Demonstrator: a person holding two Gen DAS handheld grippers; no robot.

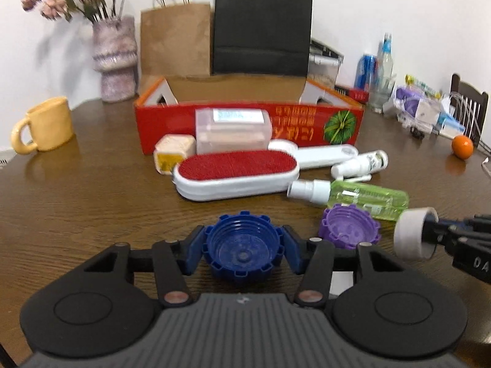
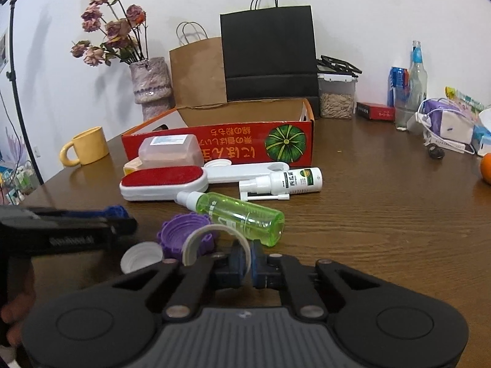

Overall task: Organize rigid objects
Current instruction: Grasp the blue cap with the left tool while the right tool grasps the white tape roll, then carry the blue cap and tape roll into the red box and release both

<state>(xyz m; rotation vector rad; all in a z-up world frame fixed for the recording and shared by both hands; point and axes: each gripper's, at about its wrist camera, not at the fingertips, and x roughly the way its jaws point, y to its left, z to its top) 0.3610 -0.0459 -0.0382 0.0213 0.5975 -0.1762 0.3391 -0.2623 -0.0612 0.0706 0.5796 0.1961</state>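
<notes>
My left gripper (image 1: 242,250) is shut on a dark blue ridged lid (image 1: 242,242), held low over the wooden table (image 1: 92,202). My right gripper (image 2: 245,263) is shut on the rim of a white tape roll (image 2: 211,239), also seen from the left wrist view (image 1: 412,234). A purple lid (image 1: 348,228) lies between them; it also shows in the right wrist view (image 2: 176,234). Beyond lie a green spray bottle (image 1: 365,196), a red-and-white lint brush (image 1: 236,173), a white spray bottle (image 1: 360,162), a clear plastic case (image 1: 233,130). The open red cardboard box (image 1: 245,122) stands behind them.
A small white cap (image 2: 141,256) lies by the purple lid. A yellow mug (image 1: 44,125) stands at left, a vase (image 1: 115,58) and paper bags (image 1: 262,27) at the back. Bottles, packets and an orange (image 1: 462,146) crowd the right side.
</notes>
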